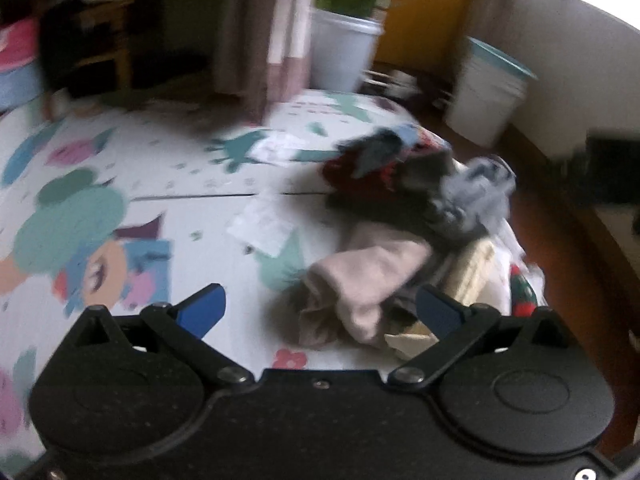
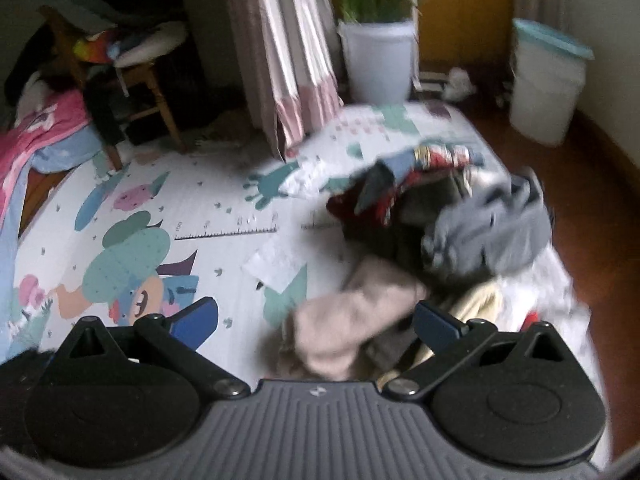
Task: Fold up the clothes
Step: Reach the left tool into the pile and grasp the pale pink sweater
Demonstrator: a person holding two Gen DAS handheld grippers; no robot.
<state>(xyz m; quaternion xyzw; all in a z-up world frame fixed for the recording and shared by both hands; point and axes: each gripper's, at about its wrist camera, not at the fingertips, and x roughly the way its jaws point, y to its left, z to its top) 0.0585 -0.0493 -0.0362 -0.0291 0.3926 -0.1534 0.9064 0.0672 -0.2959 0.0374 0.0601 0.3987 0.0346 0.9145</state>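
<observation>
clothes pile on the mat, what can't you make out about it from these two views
- Left wrist view: the heap of mixed clothes is motion-blurred, so the number of garments and their types are unreadable.
- Right wrist view: the beige crumpled garment runs behind the right tool, its near edge hidden.
- Both views: the pale items at the pile's right are smeared and partly covered by the left tool arm.
- The cartoon-printed floor mat under the pile is hidden.

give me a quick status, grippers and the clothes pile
Left gripper open, empty. Right gripper open, empty. Beige knit garment nearest, in front of the unfolded mixed clothes pile on the cartoon-print play mat. Nothing blocking.
</observation>
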